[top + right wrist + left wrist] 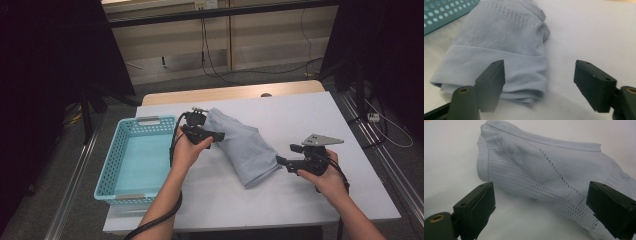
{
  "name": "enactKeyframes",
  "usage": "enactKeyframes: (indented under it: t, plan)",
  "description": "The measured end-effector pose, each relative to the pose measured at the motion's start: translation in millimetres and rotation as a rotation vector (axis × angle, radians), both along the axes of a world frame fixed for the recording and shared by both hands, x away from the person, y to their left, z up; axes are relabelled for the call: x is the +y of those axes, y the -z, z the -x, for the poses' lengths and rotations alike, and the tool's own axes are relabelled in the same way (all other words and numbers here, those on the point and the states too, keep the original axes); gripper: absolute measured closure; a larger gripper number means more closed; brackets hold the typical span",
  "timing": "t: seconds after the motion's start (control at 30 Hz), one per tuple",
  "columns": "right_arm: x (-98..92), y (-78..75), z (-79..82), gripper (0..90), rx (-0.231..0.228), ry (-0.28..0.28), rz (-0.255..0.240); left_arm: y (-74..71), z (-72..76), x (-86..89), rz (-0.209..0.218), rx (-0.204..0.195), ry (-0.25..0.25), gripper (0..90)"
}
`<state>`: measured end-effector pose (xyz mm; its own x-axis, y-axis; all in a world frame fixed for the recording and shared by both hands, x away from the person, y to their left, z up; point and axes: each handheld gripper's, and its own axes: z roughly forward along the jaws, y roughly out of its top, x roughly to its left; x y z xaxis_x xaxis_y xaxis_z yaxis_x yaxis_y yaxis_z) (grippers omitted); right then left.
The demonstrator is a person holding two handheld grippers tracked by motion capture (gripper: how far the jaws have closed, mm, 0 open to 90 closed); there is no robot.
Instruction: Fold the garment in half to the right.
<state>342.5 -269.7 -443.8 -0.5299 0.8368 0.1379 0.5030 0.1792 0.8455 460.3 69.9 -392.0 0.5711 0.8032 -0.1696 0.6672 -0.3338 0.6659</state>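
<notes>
Item one: a folded pale grey-blue knitted garment (243,148) with mesh panels and a ribbed band is lying on the white tabletop (300,120), at the centre of the high view, running from upper left to lower right. In the left gripper view the garment (544,167) is showing a perforated weave and a seamed edge; in the right gripper view the garment (499,45) is showing its ribbed folded end nearest the camera.

Item two: a light blue perforated plastic basket (112,165) is sitting at the left of the high view, just beside the garment's upper end. A corner of the basket (441,12) is appearing at the upper left of the right gripper view.

Item three: the left gripper (220,136), held in the person's left hand (187,150), is hovering at the garment's upper left edge. Its fingers (477,207) are standing wide, straddling a corner of the cloth without pinching it.

Item four: the right gripper (286,156), held in the person's right hand (327,177), is sitting at the garment's lower right end. Its fingers (492,80) are standing well apart, one in front of the ribbed fold, nothing clamped between them.
</notes>
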Motion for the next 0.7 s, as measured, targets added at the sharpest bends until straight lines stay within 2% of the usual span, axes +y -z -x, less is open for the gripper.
enactKeyframes:
  t: [0.07,0.2,0.33,0.4,0.7]
  plan:
    - [-0.5,-1.5,3.4,21.7,-0.016,-0.001,0.001,0.8,1.7,-0.5,-0.001,0.003,0.010,8.0]
    - [-2.5,-2.6,8.3,17.5,-0.011,-0.010,-0.004,3.0,5.3,-2.4,0.006,0.004,0.013,7.9]
    - [-4.5,-2.2,13.7,15.5,-0.010,-0.009,0.011,2.7,10.4,-3.7,0.016,-0.004,0.010,7.4]
    - [-6.0,-2.6,16.4,15.2,-0.026,-0.008,0.019,2.4,12.7,-4.3,0.009,-0.013,0.014,7.4]
    - [-7.7,1.6,22.8,12.1,-0.030,-0.014,0.016,5.1,17.8,-4.6,0.005,-0.009,0.018,7.4]
